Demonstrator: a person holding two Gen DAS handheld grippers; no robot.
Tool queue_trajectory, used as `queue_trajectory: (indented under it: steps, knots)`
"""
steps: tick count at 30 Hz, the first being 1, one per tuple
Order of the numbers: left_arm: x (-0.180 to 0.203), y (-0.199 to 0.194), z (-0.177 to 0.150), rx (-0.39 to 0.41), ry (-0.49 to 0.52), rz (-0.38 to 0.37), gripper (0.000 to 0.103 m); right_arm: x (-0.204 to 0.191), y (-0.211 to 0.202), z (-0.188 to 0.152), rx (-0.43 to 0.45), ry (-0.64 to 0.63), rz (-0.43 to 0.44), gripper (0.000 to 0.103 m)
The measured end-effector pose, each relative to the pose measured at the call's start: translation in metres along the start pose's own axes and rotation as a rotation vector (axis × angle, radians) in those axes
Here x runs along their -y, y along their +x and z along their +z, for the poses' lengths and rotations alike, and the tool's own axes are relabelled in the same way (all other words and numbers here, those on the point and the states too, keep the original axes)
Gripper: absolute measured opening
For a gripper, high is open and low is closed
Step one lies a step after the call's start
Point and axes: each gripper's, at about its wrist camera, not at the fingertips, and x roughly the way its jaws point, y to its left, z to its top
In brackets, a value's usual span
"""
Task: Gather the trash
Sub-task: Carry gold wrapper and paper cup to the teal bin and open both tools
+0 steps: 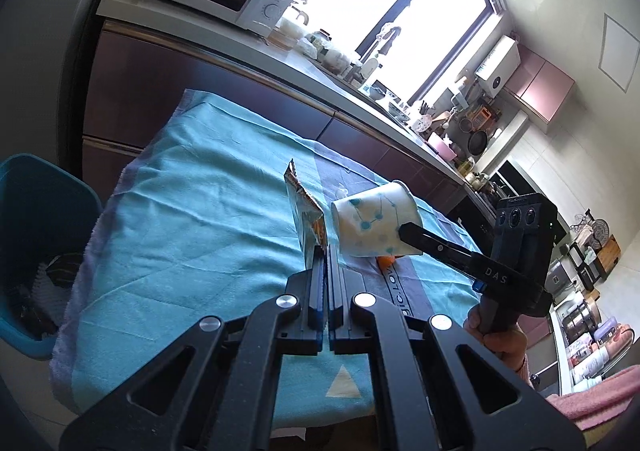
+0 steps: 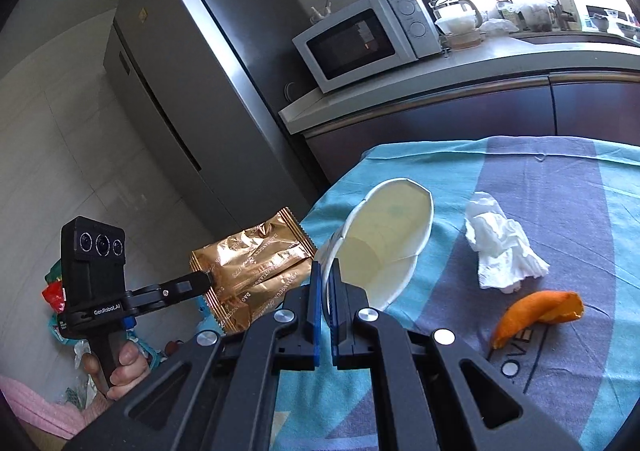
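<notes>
Beside the orange peel [image 2: 536, 315], crumpled tissue [image 2: 502, 247].

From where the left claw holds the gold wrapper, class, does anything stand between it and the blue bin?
Nothing visible does. The left claw is shut on the gold wrapper; the blue bin sits beyond the table's left edge, with only bare teal tablecloth between.

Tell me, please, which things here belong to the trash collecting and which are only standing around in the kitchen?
Part of the job:
gold snack wrapper, gripped by the left gripper
paper cup, gripped by the right gripper
crumpled tissue
orange peel
blue bin

Just standing around:
microwave
fridge
glass kettle
</notes>
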Motion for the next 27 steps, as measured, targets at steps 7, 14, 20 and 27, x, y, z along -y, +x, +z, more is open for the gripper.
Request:
queue_trajectory:
  steps: [7,14,20,27]
  knots:
    - [-0.016,-0.027,0.004,0.048,-0.033,0.046,0.002,-0.022,0.026,0.006,-0.038,-0.043,0.047,0.003]
    - [-0.035,-0.053,0.004,0.09,-0.066,0.095,0.002,-0.043,0.048,0.01,-0.072,-0.085,0.086,0.003]
    - [-0.047,-0.07,0.005,0.125,-0.089,0.132,0.002,-0.058,0.064,0.013,-0.096,-0.121,0.116,0.003]
    - [-0.068,-0.092,0.006,0.167,-0.128,0.183,0.002,-0.079,0.084,0.015,-0.125,-0.174,0.154,0.003]
